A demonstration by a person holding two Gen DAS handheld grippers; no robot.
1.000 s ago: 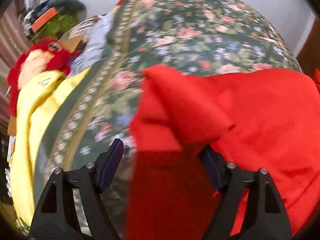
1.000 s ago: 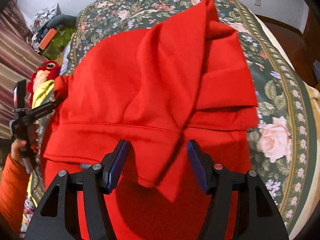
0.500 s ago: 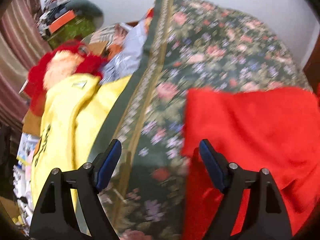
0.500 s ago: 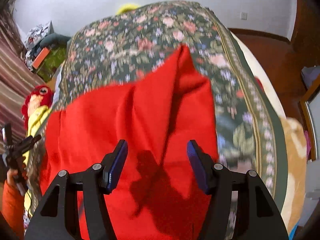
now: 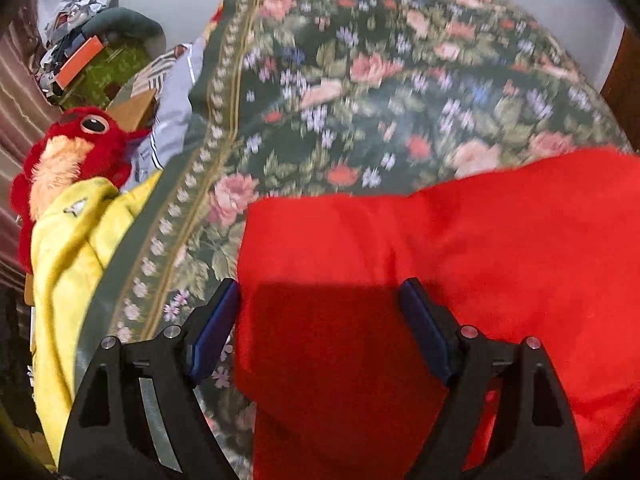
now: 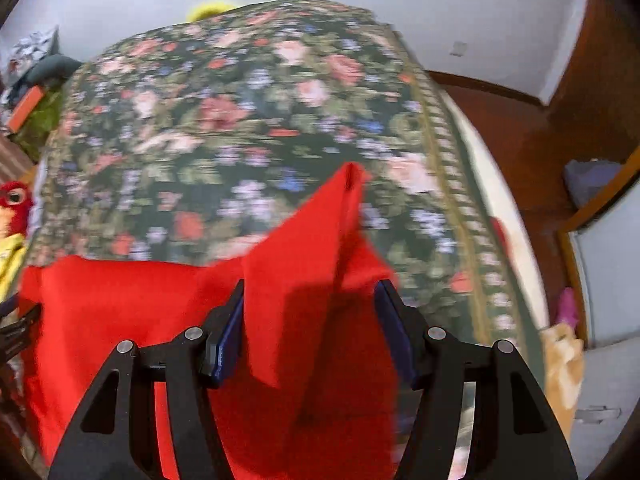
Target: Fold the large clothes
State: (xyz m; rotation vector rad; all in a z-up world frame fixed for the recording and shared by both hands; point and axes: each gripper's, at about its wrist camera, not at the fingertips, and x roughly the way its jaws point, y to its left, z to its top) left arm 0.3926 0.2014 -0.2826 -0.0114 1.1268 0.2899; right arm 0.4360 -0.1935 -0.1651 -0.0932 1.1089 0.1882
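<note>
Red garment (image 5: 440, 264) lies spread on the flowered bedspread (image 5: 360, 80), directly under and ahead of both claws. Left claw (image 5: 320, 320) hangs with jaws wide apart, gripping nothing. Right claw (image 6: 310, 320) likewise gapes, a raised fold of the red cloth standing between its pads (image 6: 224, 344).

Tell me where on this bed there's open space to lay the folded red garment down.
Free: the floral bedspread beyond the red garment, up to the far wall. A narrower strip runs between the garment's left edge and the bedspread's border. Crowded: the left bedside, with the yellow cloth and red plush toy.
</note>
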